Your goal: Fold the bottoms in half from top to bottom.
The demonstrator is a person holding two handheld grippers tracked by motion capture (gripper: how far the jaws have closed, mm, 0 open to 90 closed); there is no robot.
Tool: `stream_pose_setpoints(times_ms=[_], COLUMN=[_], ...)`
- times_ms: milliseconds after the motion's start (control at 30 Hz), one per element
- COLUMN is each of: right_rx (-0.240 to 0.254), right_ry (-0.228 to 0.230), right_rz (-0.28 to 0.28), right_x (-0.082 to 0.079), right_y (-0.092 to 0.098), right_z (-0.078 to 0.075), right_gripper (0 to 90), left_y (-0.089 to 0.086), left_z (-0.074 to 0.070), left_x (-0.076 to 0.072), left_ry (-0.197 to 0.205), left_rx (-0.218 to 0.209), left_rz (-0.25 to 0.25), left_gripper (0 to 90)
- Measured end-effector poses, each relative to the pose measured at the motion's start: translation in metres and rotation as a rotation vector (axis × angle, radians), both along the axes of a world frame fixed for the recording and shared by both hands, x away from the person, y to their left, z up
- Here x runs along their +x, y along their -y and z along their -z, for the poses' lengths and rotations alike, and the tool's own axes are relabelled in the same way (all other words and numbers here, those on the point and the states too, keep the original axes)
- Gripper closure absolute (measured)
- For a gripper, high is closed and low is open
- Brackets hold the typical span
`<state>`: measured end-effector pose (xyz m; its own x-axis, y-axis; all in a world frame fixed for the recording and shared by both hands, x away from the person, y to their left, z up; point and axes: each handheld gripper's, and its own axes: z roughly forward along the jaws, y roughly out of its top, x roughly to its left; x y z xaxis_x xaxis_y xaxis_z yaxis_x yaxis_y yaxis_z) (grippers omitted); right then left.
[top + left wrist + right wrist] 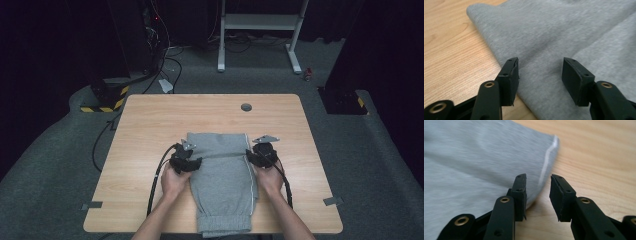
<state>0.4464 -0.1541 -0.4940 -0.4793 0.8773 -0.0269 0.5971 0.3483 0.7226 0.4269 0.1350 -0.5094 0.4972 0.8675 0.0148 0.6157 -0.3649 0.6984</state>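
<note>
A pair of grey sweatpants (223, 180) lies folded on the near middle of a light wooden table (150, 125), the ribbed cuffs hanging at the near edge. The fabric is soft, matte jersey with a faint heathered grain; a thin white stripe (249, 175) runs along its right side seam. The fold makes a long, roughly rectangular bundle with a cross crease about a third of the way down from the far end.

The left gripper (186, 161) sits at the bundle's left edge. In the left gripper view its jaws (540, 80) stand apart, with flat black rubbery pads (571, 80) over the cloth near the folded edge and nothing pinched between them.

The right gripper (262, 154) sits at the right edge by the stripe. In the right gripper view its jaws (537, 196) are parted by a narrower gap, straddling the hem beside the white stripe (545, 167); the pads do not press on the cloth.

The tabletop shows a fine wood-grain laminate with a round grey cable grommet (246, 107) at the far side. Grey tape tabs (333, 201) mark the near corners. The room beyond the table is dark, and the gear there is hard to make out. The cuffs are cut off at the bottom of the high view.
</note>
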Motion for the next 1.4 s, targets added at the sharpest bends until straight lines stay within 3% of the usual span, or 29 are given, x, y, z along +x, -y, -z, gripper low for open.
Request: stream_pose_setpoints(times_ms=[100,167,200,233,300,400,433,500,567,633,800,867,933,967,1033,1167,1267,1400], right_rx=[-0.008,-0.034,-0.050,-0.061,-0.073,-0.022,-0.035,-0.049,-0.021,0.008,0.040,0.041,0.040,0.023,-0.020,0.024,0.024,0.023], right_ry=[0.036,0.027,0.019,0.002,-0.053,-0.115,-0.103,-0.087,-0.060,-0.043,-0.021,-0.024,-0.036,-0.041,-0.045,-0.057,-0.050,-0.027], right_rz=[-0.073,-0.126,-0.142,-0.140,-0.116,-0.072,-0.067,-0.060,-0.058,-0.065,-0.153,-0.185,-0.204,-0.211,-0.211,-0.205,-0.207,-0.208], right_x=[-0.015,-0.019,-0.018,-0.015,-0.003,0.009,0.009,0.005,-0.002,-0.009,-0.035,-0.042,-0.047,-0.048,-0.049,-0.046,-0.046,-0.049], right_y=[-0.009,-0.016,-0.018,-0.019,-0.016,-0.002,0.000,0.003,0.007,0.008,0.002,-0.001,-0.003,-0.003,-0.004,0.006,0.009,0.008], right_z=[-0.006,-0.004,-0.002,0.002,0.011,0.013,0.011,0.005,0.001,-0.001,0.000,0.002,0.006,0.008,0.015,0.021,0.021,0.024], right_gripper=[67.1,68.1,68.4,68.6,68.9,67.0,66.9,65.0,62.3,60.6,58.2,58.0,57.9,57.8,57.4,56.7,56.7,56.1], left_y=[0.004,0.007,0.007,0.007,0.003,0.001,0.000,0.001,0.002,0.003,0.004,0.008,0.011,0.011,0.007,0.003,0.001,-0.001], left_z=[-0.004,-0.004,-0.001,0.003,0.004,0.002,0.001,0.001,0.001,-0.002,-0.008,-0.005,0.000,0.003,0.006,0.009,0.009,0.012], left_x=[-0.003,-0.001,0.001,0.006,0.014,0.027,0.031,0.032,0.028,0.018,-0.018,-0.032,-0.040,-0.042,-0.042,-0.038,-0.037,-0.038], left_ry=[0.017,0.028,0.015,-0.014,-0.026,-0.053,-0.068,-0.058,-0.076,-0.060,-0.029,-0.029,-0.039,-0.041,-0.048,-0.024,-0.005,0.014], left_rx=[-0.003,0.016,0.022,0.039,0.022,0.038,0.033,0.028,0.009,-0.013,-0.074,-0.065,-0.030,-0.027,-0.067,-0.075,-0.041,-0.057], left_rz=[0.028,0.032,0.025,0.015,-0.001,-0.007,-0.015,-0.030,-0.013,0.011,0.065,0.094,0.111,0.112,0.094,0.086,0.083,0.087], left_gripper=[49.6,50.4,50.8,50.8,46.6,39.7,38.3,38.8,38.6,38.0,38.4,38.7,39.4,39.6,39.7,38.0,38.2,38.2])
